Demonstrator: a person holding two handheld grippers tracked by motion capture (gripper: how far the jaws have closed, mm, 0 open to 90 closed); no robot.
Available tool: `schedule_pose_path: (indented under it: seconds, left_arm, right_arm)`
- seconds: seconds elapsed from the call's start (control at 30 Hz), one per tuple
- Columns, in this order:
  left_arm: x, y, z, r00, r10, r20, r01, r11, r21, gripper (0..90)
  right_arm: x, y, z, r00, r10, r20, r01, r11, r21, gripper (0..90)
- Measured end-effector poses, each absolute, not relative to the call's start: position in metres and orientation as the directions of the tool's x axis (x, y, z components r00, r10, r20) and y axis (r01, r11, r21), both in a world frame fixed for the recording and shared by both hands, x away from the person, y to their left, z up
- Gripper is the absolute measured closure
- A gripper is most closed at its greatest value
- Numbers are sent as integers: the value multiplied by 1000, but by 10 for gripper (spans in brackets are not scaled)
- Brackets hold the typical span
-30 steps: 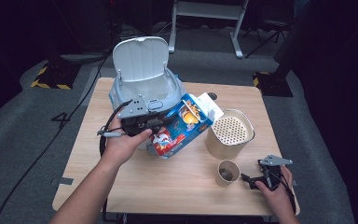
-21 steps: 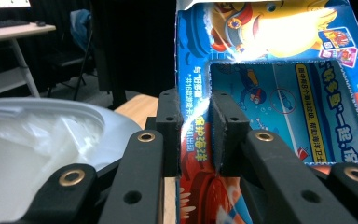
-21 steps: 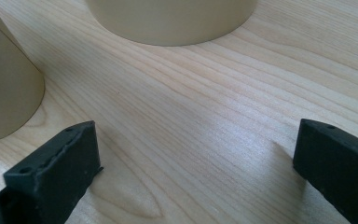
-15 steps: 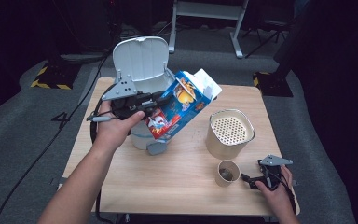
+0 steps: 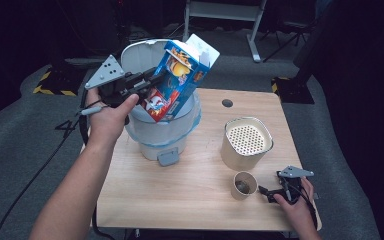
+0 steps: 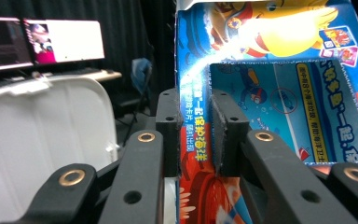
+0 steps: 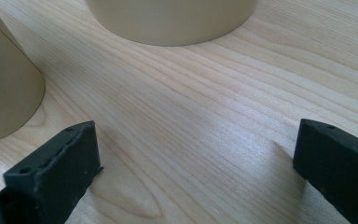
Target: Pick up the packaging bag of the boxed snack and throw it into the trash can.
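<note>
One carton point(image 6: 270, 93) between left hand-held gripper point(image 6: 196, 135) pads

The high view looks forward and down from above the person's side, taking in the whole wooden table point(image 5: 190, 190). The left gripper view rides close behind its jaws, facing the blue carton point(image 6: 279, 93) at 12 o'clock, which the high view shares point(image 5: 177, 80). The right gripper view skims the tabletop point(image 7: 205, 121), with the paper cup point(image 7: 4, 93) at 9 o'clock, also seen from above point(image 5: 243, 184).

The carton point(image 5: 177, 80) was above the open bin point(image 5: 162, 132), which stood at the left of the table point(image 5: 200, 200). Right of the bin stood a perforated container point(image 5: 246, 143), and a small cup point(image 5: 244, 185) stood just before it.
</note>
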State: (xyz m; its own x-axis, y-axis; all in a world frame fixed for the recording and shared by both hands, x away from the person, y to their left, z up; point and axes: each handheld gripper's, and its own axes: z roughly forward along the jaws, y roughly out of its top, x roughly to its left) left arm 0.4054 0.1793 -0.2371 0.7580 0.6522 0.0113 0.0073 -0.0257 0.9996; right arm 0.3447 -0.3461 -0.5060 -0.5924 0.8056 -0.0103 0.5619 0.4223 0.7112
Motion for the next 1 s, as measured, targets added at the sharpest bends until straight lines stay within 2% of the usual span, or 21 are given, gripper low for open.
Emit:
schedule_pose_path:
  seconds: [0.63, 0.87, 1.0]
  left_arm:
    - [440, 191, -238, 600, 798, -61, 18, 63, 998, 756]
    - [447, 194, -241, 495, 867, -49, 29, 40, 999, 756]
    - [449, 191, -243, 482, 875, -46, 40, 30, 999, 756]
  right_arm:
    - [345, -346, -506, -593, 805, -10, 562, 422, 711, 6]
    - [345, -346, -506, -592, 806, -10, 562, 422, 711, 6]
    - [345, -346, -506, -593, 805, -10, 562, 422, 711, 6]
